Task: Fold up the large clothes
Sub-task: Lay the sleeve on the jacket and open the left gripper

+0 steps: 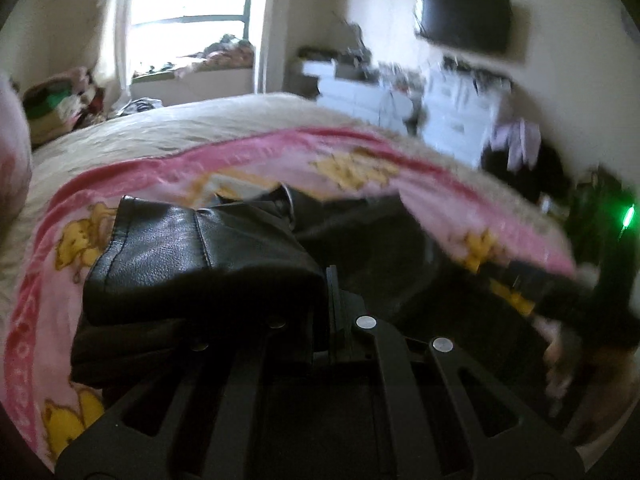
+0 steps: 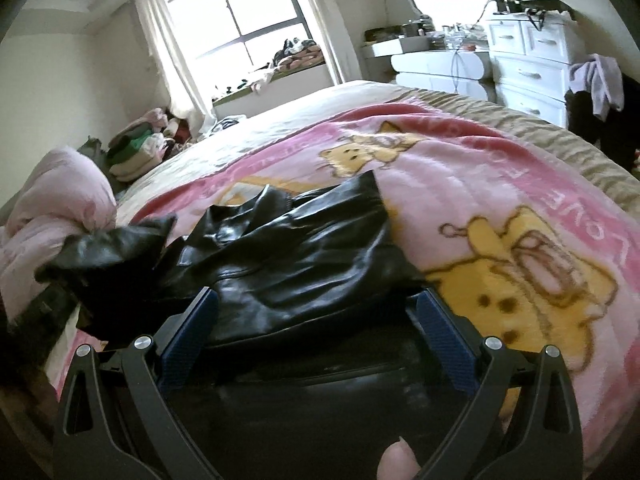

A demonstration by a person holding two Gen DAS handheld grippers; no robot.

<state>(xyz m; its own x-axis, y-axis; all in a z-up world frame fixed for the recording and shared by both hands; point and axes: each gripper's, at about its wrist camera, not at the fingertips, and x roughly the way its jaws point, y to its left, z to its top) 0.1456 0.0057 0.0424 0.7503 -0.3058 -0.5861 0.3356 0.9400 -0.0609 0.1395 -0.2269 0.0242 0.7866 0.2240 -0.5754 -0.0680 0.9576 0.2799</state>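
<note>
A black leather jacket (image 2: 288, 264) lies crumpled on a pink cartoon-bear blanket (image 2: 500, 216) spread over the bed. My left gripper (image 1: 324, 300) is shut on a fold of the jacket (image 1: 192, 252), which drapes over its fingers and hides the tips. My right gripper (image 2: 316, 312) is open, its blue-padded fingers (image 2: 188, 336) standing wide on either side of the jacket's near edge; the leather lies between them. In the right wrist view a raised piece of the jacket (image 2: 112, 252) sticks up at the left. The left wrist view is motion-blurred on its right side.
A beige bedspread (image 2: 280, 120) covers the bed beyond the blanket. A pink pillow (image 2: 60, 208) lies at the left. White dressers (image 2: 520, 60) stand at the right wall, a wall TV (image 1: 464, 20) above. Clothes piles (image 2: 136, 148) sit by the window (image 2: 248, 28).
</note>
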